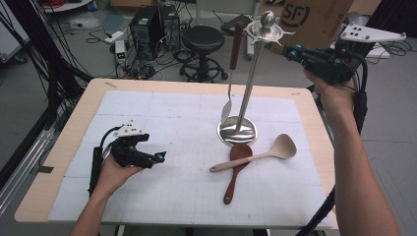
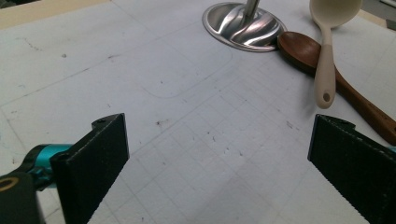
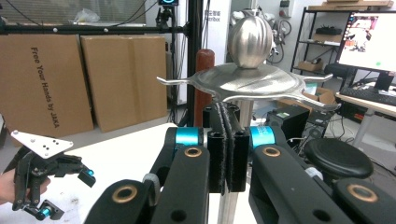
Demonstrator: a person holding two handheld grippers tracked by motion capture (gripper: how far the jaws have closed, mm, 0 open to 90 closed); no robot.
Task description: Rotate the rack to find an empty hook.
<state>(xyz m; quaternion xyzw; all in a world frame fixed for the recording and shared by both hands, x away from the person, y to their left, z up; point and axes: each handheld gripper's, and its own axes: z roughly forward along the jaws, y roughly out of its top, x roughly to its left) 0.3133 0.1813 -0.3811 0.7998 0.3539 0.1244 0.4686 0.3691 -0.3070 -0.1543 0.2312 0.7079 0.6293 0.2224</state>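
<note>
- Black jaws of the left gripper (image 2: 219, 163) stand wide and empty over the mat (image 1: 162, 118); aim next at the cream spoon (image 1: 260, 155) crossing the wooden spoon (image 1: 237, 169).
- Right gripper (image 3: 228, 144), pinched shut and empty, hangs by the rack top (image 3: 247, 81); keep clear of the hung spatula (image 1: 231, 81).

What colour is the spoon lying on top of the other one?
Cream spoon, clearest in the left gripper view.

Frame edge cuts off brown wooden spoon's (image 2: 336, 79) handle
</note>
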